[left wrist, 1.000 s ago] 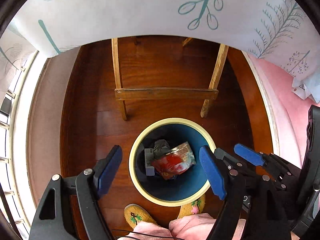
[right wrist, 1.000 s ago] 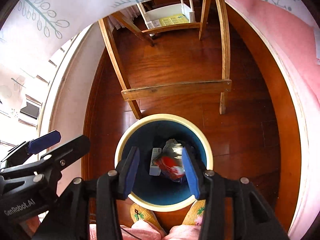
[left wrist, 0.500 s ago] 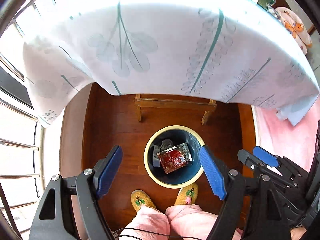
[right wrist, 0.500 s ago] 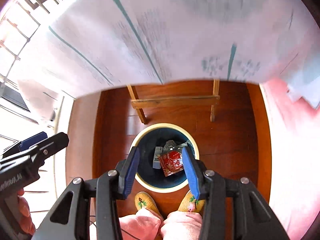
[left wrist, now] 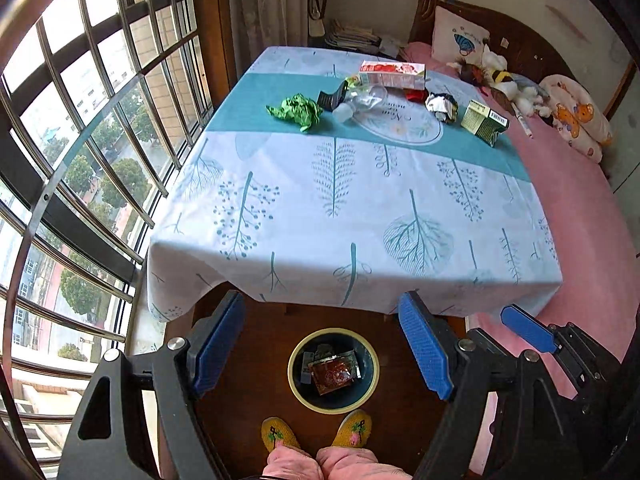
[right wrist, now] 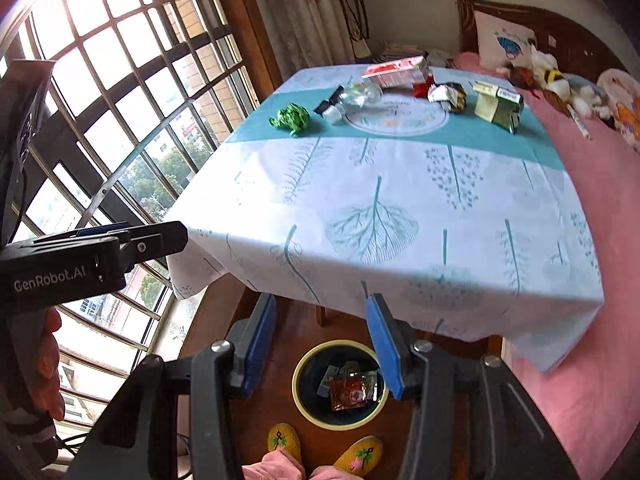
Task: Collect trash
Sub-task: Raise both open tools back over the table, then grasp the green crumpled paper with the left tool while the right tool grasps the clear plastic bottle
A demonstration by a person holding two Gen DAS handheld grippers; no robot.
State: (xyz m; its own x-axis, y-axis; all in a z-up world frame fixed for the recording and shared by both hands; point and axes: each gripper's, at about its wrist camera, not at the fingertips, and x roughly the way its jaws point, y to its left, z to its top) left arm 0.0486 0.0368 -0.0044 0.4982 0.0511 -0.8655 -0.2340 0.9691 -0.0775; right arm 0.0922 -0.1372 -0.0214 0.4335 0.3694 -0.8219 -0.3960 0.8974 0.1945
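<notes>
Both views have risen from the bin (left wrist: 333,370) to take in the table (left wrist: 352,216); left claw (left wrist: 322,350) and right claw (right wrist: 320,346) hang released and empty above the bin, which holds a red wrapper (left wrist: 334,372). Judged stage: one drop done, next pickup pending. Remaining trash lies along the far edge: green wad (left wrist: 296,111), bottle (left wrist: 362,102), carton (left wrist: 392,74), foil (left wrist: 440,105), green box (left wrist: 484,120). Window at left, pink bed (left wrist: 580,208) at right
</notes>
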